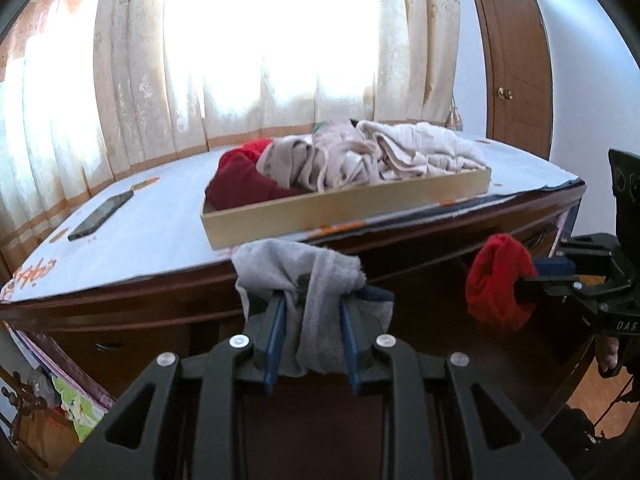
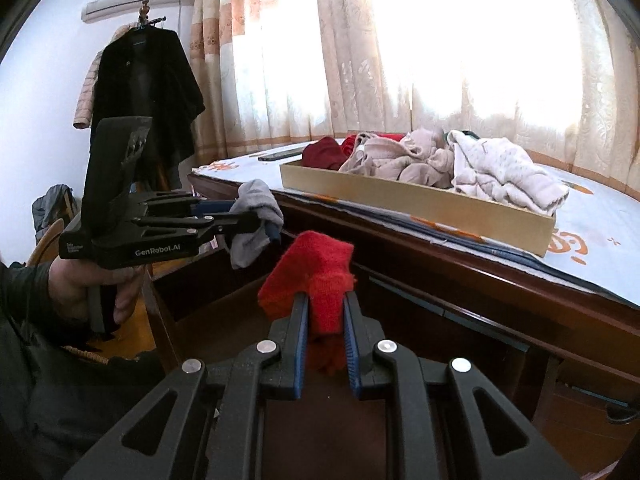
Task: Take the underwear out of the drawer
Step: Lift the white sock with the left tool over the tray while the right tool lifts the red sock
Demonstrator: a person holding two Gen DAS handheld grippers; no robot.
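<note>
Underwear: grey piece (image 1: 308, 300) clamped in left gripper (image 1: 314, 312), red piece (image 2: 316, 280) in right gripper (image 2: 325, 312) (drawer interior hidden); both hang clear of the desk edge (image 1: 120, 284).

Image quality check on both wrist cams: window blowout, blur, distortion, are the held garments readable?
Left wrist: the window behind the curtain is blown out to white; strong fisheye bending at the edges; grey garment in the left gripper is sharp. Right wrist: same backlit glare, underside of the table in shadow; red garment in the right gripper is clear.
</note>
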